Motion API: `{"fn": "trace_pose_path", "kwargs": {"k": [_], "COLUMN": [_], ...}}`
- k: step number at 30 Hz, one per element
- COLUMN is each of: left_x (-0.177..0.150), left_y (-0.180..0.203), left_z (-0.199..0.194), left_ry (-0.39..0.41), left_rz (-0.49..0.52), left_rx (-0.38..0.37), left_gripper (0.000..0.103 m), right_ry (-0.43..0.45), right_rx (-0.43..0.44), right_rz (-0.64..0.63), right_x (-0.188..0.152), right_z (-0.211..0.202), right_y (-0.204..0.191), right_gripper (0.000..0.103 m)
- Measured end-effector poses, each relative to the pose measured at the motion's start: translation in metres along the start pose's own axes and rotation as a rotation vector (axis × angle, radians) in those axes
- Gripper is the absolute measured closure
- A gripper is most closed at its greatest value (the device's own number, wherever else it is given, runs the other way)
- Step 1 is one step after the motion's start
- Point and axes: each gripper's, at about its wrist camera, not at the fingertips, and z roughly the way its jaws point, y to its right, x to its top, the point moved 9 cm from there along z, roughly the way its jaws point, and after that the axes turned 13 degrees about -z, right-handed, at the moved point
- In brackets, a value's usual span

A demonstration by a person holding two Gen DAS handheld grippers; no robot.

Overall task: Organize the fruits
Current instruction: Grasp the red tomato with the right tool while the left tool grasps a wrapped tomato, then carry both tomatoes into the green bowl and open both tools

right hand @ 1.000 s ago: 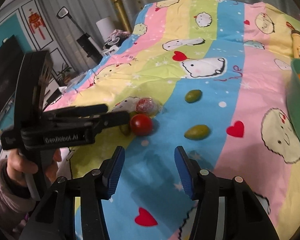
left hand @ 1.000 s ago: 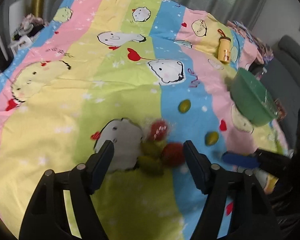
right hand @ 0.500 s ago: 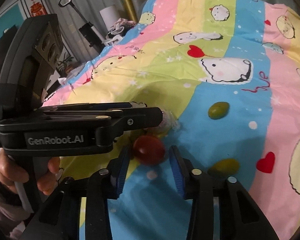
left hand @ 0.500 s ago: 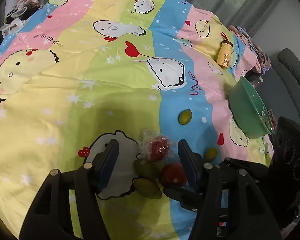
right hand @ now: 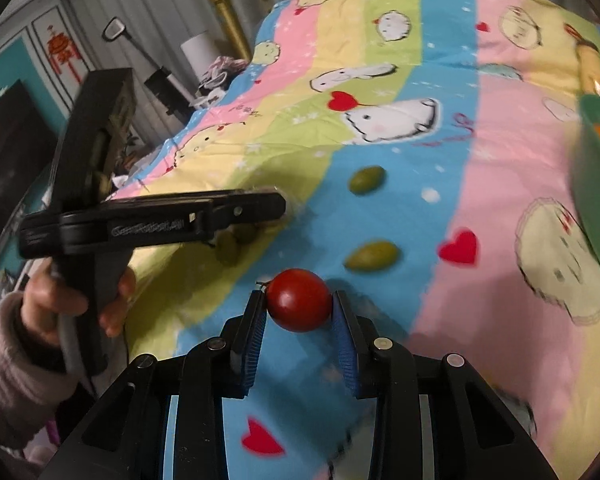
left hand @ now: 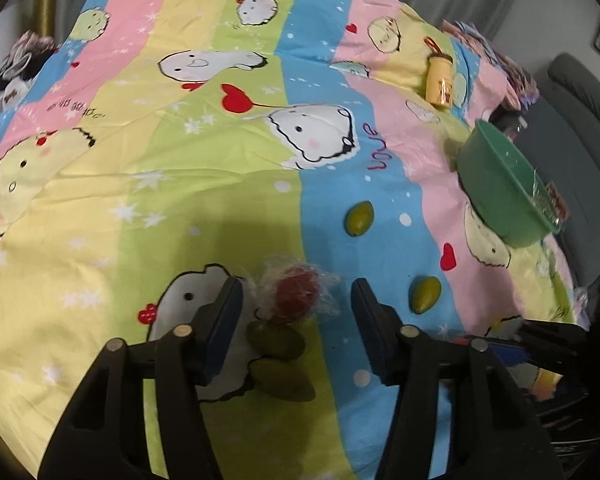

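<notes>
Right gripper (right hand: 299, 307) clamping round red tomato (right hand: 299, 299), stem leftward

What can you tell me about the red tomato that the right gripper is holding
The red tomato is small, round and glossy, with a smooth skin, a bright highlight and a thin dark stem stub at its upper left. It sits pinched between the blue-padded fingers of the right gripper, one pad on each side, near their tips. It appears lifted off the striped cartoon bedsheet, with nothing else touching it. A green fruit lies just beyond it.
</notes>
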Motion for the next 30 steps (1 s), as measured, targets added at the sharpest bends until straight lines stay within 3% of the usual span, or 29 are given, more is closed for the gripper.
{"fn": "trace_pose_path", "kwargs": {"k": [8, 16, 30], "left_x": [0.003, 0.005, -0.003], "left_y": [-0.001, 0.001, 0.039], "left_z": [0.012, 0.003, -0.039], "left_ry": [0.007, 0.032, 0.073], "left_rz": [0.009, -0.016, 0.016], "left_rx": [0.053, 0.037, 0.046], "left_gripper": [0.07, 0.072, 0.072], "right_ry": [0.035, 0.058, 0.119], "right_rx": [-0.015, -0.006, -0.023], "right_rz": [0.058, 0.066, 0.065], "right_x": [-0.009, -0.008, -0.003], "right_z": [-0.02, -0.023, -0.047], "right_y": [0.015, 0.016, 0.018], "right_gripper": [0.068, 0.068, 0.068]}}
